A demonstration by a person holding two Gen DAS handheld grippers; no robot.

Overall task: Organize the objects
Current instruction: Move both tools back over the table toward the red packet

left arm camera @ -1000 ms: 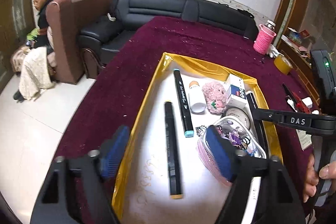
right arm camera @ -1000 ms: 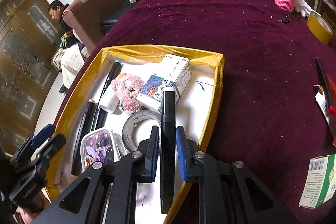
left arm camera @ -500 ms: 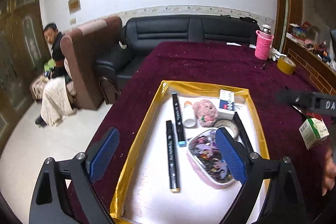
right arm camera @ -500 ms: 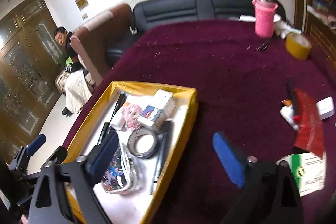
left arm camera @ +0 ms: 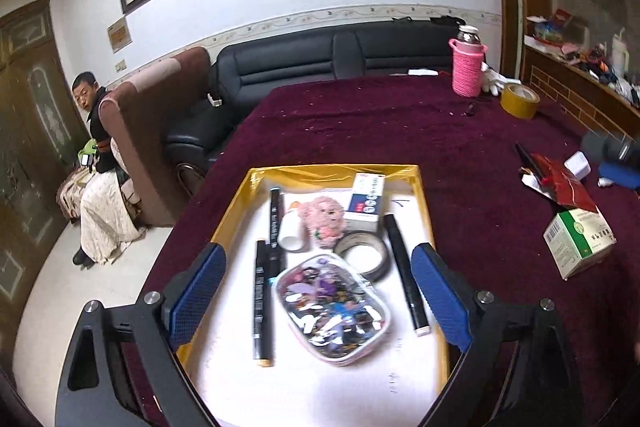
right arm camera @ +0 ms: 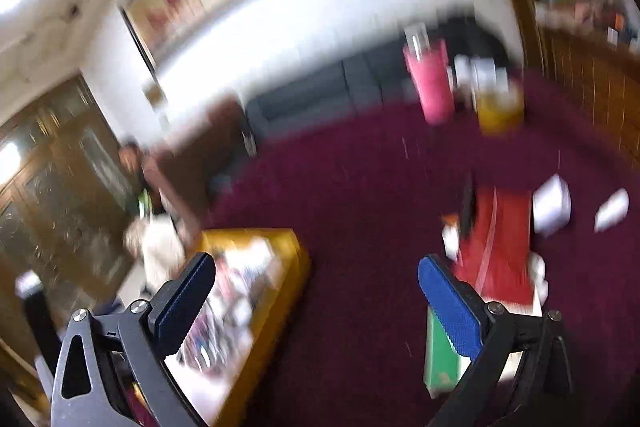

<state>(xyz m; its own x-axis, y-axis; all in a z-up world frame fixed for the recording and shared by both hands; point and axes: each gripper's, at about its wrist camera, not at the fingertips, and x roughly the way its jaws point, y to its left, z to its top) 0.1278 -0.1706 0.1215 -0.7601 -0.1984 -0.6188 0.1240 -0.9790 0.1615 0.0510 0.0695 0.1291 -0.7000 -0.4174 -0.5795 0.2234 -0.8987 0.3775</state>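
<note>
A gold-rimmed tray on the maroon cloth holds three black markers, a printed pouch, a tape roll, a pink plush, a white bottle and a blue-white box. My left gripper hovers open above the tray's near end, holding nothing. In the blurred right wrist view, my right gripper is over bare cloth, its jaws opening with nothing between them. The tray lies to its left. A red packet and a green box lie by its right finger.
On the cloth right of the tray lie a green-white box, a red packet and a small white block. A pink-sleeved bottle and yellow tape stand far back. A person sits beyond the table's left edge.
My right gripper let go of the black marker, now lying at the tray's right side, opened wide and swung right. My left gripper drew back and up from the tray.
</note>
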